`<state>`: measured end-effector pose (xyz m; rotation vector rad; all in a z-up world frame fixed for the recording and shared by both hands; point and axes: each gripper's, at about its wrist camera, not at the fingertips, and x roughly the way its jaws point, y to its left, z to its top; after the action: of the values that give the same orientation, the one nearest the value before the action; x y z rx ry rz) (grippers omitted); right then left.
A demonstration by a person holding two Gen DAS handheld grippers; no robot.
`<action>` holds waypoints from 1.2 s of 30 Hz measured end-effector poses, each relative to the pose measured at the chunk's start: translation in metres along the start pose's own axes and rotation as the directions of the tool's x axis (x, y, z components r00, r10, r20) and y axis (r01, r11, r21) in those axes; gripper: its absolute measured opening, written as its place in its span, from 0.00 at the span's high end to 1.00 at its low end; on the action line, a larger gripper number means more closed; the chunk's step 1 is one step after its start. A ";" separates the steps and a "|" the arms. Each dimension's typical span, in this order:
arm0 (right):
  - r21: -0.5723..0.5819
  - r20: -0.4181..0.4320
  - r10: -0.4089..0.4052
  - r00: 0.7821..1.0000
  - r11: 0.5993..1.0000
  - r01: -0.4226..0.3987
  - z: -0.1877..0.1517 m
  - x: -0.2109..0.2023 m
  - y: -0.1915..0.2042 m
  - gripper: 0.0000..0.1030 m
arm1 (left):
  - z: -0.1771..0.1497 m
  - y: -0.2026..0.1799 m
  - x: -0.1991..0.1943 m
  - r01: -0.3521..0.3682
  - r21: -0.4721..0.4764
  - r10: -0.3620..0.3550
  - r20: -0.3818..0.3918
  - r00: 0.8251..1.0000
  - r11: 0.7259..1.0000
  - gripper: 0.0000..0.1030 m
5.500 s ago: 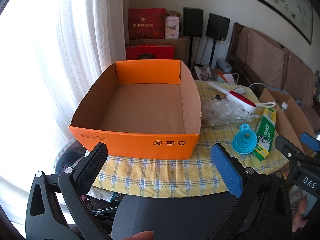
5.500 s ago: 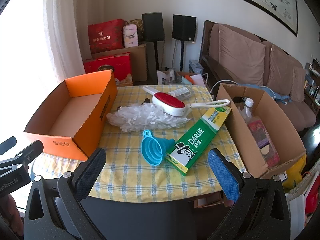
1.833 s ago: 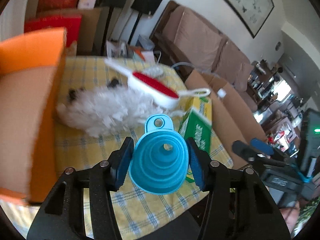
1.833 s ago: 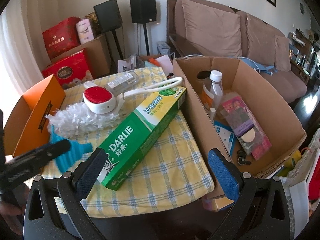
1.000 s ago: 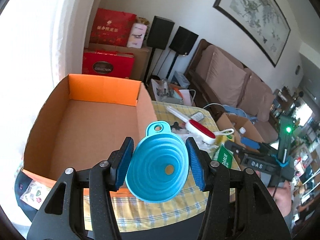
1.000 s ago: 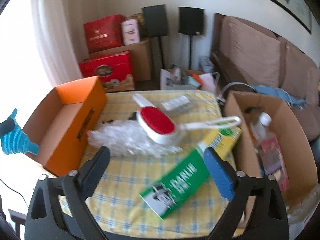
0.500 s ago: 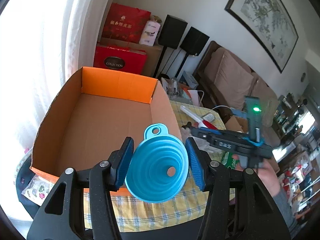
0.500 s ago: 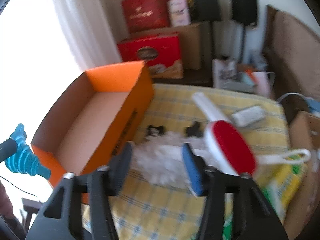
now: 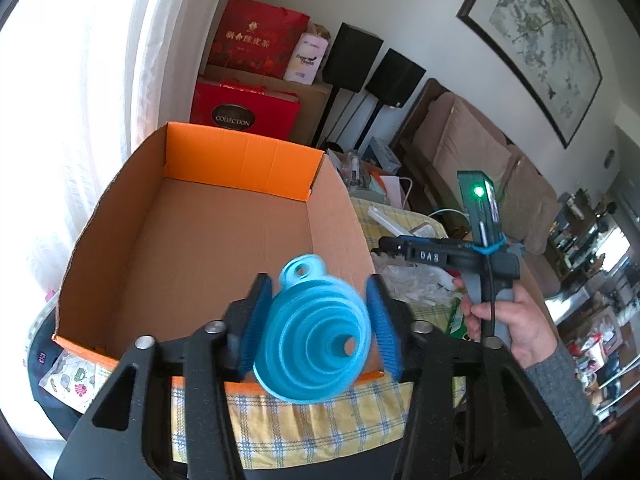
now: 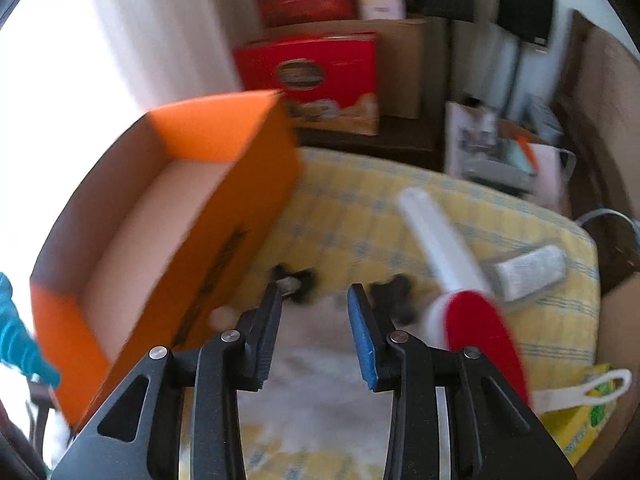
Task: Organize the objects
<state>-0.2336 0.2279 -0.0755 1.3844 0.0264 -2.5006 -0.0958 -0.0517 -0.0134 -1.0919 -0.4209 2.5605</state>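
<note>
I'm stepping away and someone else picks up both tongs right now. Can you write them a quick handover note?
Left tongs: closed on the blue funnel, held above the near edge of the orange box.
Right tongs: jaws have just opened slightly, empty, over the white duster.
Done: nothing lies in the box yet.
Left: drop the funnel in, then the duster, red lint brush, green toothpaste box.

A table covered by a yellow checked cloth (image 10: 360, 216) is loaded with an orange cardboard box (image 9: 224, 240), white duster (image 10: 320, 360), red-faced lint brush (image 10: 476, 320) and green carton (image 10: 588, 412).
</note>
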 end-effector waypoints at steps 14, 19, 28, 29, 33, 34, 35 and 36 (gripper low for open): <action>0.029 -0.127 -0.139 0.982 0.989 0.143 0.017 0.038 -0.008 0.55 | 0.004 0.005 0.004 0.003 -0.004 -0.003 -0.009 1.000 1.000 0.67; -0.003 -0.155 -0.198 0.968 0.980 0.200 0.017 0.050 0.001 0.44 | 0.005 0.002 0.006 0.006 0.005 -0.006 -0.016 1.000 1.000 0.63; -0.085 -0.173 -0.276 0.946 0.961 0.265 0.013 0.064 0.011 0.68 | 0.006 0.003 0.005 0.014 -0.008 -0.014 -0.014 1.000 1.000 0.51; -0.084 -0.169 -0.269 0.948 0.962 0.258 0.013 0.063 0.010 0.68 | 0.007 0.004 0.005 0.014 -0.009 -0.015 -0.013 1.000 1.000 0.50; -0.072 -0.128 -0.233 0.964 0.972 0.225 0.013 0.050 0.010 0.69 | 0.007 0.004 0.006 0.012 -0.007 -0.012 -0.016 1.000 1.000 0.50; -0.073 -0.119 -0.231 0.966 0.972 0.223 0.013 0.047 0.012 0.69 | 0.007 0.004 0.007 0.012 -0.005 -0.012 -0.018 1.000 1.000 0.50; -0.071 -0.107 -0.224 0.969 0.974 0.217 0.014 0.042 0.013 0.69 | 0.008 0.004 0.008 0.011 -0.002 -0.012 -0.022 1.000 1.000 0.47; -0.063 -0.094 -0.208 0.974 0.977 0.203 0.014 0.035 0.013 0.69 | 0.009 0.004 0.011 0.007 0.004 -0.007 -0.027 1.000 1.000 0.41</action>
<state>-0.2590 0.2048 -0.0958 1.5551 0.2688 -2.5701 -0.1100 -0.0522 -0.0158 -1.1207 -0.4124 2.5359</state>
